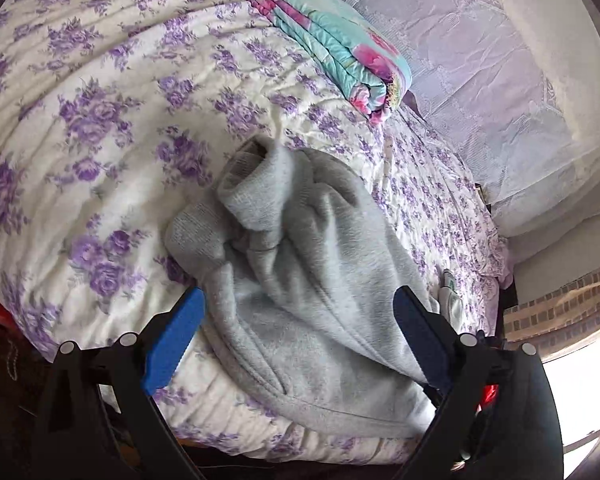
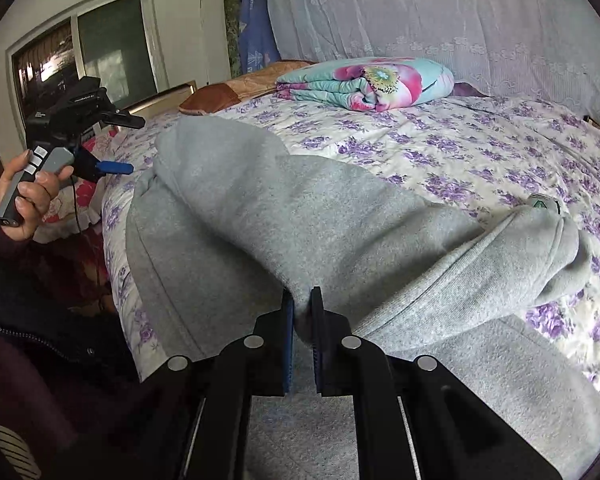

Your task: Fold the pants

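Observation:
Grey sweatpants (image 1: 300,280) lie bunched on the bed with the purple-flowered cover (image 1: 100,120). In the left wrist view my left gripper (image 1: 298,300) is open, its blue fingers (image 1: 172,340) spread above the heap without holding it. In the right wrist view my right gripper (image 2: 302,300) is shut on a fold of the pants (image 2: 300,208) and lifts it off the bed. The left gripper (image 2: 120,148) also shows there at the far left, held in a hand beside the bed, apart from the cloth.
A folded turquoise and pink quilt (image 2: 364,84) lies at the back of the bed. A lace-covered pile (image 2: 440,12) stands behind it. A brown pillow (image 2: 228,92) and a window (image 2: 88,48) are at the left. The bed edge runs along the near left side.

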`<state>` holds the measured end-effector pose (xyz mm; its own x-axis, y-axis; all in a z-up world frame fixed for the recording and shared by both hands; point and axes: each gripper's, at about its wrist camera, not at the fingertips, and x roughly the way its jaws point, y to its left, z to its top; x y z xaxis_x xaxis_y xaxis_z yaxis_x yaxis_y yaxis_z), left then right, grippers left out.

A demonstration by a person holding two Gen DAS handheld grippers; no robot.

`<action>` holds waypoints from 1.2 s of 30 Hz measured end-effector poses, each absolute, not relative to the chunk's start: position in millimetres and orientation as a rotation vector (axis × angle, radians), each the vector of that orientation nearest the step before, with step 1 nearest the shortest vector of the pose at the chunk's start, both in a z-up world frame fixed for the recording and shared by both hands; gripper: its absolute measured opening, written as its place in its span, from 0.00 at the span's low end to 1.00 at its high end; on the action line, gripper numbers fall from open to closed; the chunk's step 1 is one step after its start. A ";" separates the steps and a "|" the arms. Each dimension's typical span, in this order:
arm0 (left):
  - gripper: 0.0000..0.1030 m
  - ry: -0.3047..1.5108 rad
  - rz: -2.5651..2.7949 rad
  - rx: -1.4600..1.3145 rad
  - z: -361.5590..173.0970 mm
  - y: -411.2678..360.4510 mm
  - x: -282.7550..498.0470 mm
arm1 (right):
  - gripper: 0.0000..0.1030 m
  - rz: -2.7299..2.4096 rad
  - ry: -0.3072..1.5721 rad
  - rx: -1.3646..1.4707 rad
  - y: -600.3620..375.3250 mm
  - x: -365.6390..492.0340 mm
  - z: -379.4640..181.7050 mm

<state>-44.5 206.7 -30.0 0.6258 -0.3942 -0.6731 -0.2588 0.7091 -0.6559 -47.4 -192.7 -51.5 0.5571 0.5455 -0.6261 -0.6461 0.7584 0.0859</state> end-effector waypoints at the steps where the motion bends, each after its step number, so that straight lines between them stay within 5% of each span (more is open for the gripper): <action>1: 0.90 0.920 -0.104 -0.802 -30.6 201.1 -39.4 | 0.08 0.706 0.674 -0.155 -193.8 -49.3 -54.5; 13: 0.87 0.961 -0.034 -0.818 -54.9 183.3 7.9 | 0.09 0.756 0.682 -0.050 -208.7 -44.6 -70.2; 15: 0.55 0.926 0.016 -0.804 -51.9 188.8 8.4 | 0.09 0.753 0.672 -0.058 -208.8 -44.5 -69.2; 18: 0.30 0.914 0.003 -0.816 -48.7 193.3 7.5 | 0.09 0.759 0.657 -0.050 -210.8 -44.9 -67.2; 27: 0.27 0.845 -0.029 -0.725 1.6 201.7 -27.4 | 0.09 0.871 0.504 -0.094 -211.2 -81.4 -11.5; 36: 0.27 0.948 0.083 -0.584 -63.3 202.0 -33.7 | 0.09 0.888 0.710 -0.302 -171.5 -100.1 -68.7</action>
<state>-33.7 202.0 -63.3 0.5921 -0.1821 -0.7850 -0.3162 0.8435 -0.4342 -100.1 -171.5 -68.7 0.4250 0.6016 -0.6764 -0.7924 0.6085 0.0433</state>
